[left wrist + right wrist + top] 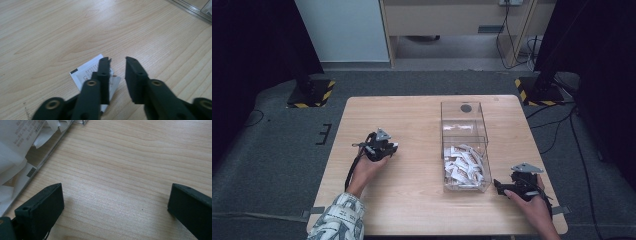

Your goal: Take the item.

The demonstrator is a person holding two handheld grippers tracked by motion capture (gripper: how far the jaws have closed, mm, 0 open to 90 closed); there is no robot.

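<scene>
Two claws: mine.
Left claw (117, 61): jaws slightly parted over sachet (86, 72) flat on table (50, 30).
Right claw (115, 202): wide, empty, beside box (464, 145).
Technique: I should lower, straddle sachet's edge, then close.

Your left hand-held gripper (117, 60) covers part of the white sachet (87, 71); its print is too blurred to read. Sachets in the clear box (464, 167) are too small to count.
</scene>
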